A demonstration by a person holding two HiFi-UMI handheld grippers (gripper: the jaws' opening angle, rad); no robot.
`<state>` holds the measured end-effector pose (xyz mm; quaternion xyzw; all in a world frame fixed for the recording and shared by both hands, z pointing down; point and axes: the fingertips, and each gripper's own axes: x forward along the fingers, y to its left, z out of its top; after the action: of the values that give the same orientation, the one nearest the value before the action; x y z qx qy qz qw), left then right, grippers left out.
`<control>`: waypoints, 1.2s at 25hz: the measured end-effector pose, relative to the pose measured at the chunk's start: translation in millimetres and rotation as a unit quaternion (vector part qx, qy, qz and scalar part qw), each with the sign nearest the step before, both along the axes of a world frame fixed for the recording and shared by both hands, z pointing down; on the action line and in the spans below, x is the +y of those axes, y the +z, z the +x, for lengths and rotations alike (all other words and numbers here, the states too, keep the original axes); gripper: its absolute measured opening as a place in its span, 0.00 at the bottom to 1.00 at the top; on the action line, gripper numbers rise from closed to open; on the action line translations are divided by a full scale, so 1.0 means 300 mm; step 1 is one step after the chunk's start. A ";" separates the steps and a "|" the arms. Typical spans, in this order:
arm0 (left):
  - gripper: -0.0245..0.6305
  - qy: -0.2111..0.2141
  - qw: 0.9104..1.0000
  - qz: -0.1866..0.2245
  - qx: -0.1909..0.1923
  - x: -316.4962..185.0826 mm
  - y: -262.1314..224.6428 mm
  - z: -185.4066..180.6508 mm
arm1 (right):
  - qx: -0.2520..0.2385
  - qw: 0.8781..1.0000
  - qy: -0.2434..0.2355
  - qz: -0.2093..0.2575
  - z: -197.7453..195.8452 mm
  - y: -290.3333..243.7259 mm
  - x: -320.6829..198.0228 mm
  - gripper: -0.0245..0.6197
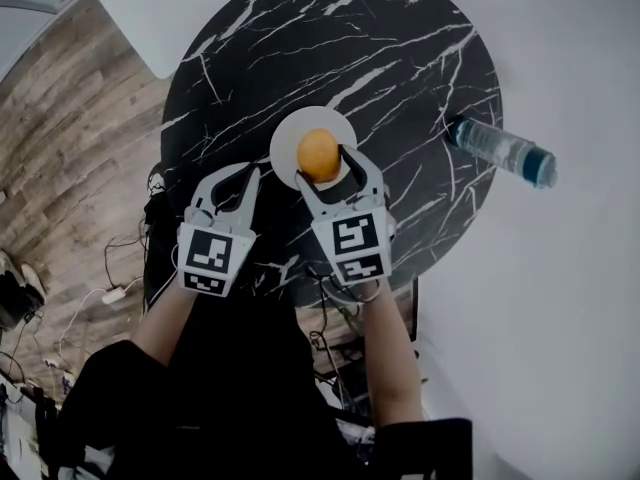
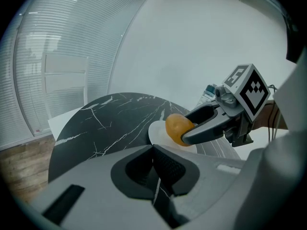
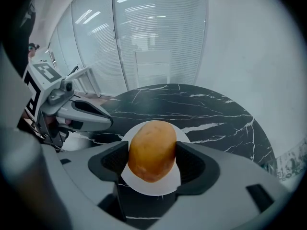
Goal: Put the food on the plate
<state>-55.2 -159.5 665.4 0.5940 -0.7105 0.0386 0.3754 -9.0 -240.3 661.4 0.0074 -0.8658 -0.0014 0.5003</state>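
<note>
An orange-brown potato-like food (image 1: 318,154) (image 3: 151,150) sits between the jaws of my right gripper (image 1: 325,168) (image 3: 151,163), which is shut on it. It is held over a small white plate (image 1: 288,134) (image 3: 154,189) near the middle of the round black marble table (image 1: 400,68). I cannot tell whether it touches the plate. In the left gripper view the food (image 2: 178,127) shows over the plate (image 2: 157,131), clamped by the right gripper (image 2: 192,126). My left gripper (image 1: 240,174) (image 2: 154,150) hovers just left of the plate, shut and holding nothing.
A clear plastic bottle with a dark cap (image 1: 500,151) lies at the table's right edge, partly over it. A white chair (image 1: 170,8) stands beyond the table's far left. Cables (image 1: 110,288) lie on the wood floor at the left.
</note>
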 end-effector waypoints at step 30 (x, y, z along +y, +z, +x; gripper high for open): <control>0.04 0.049 0.998 -0.007 -0.036 0.082 -0.172 -0.001 | -0.073 0.989 0.129 -0.028 0.032 -0.090 0.027 0.55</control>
<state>-55.7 -134.8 613.8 0.6238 -0.6931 0.0839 0.3513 0.7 -232.2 634.3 0.1053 -0.8916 0.0876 0.4316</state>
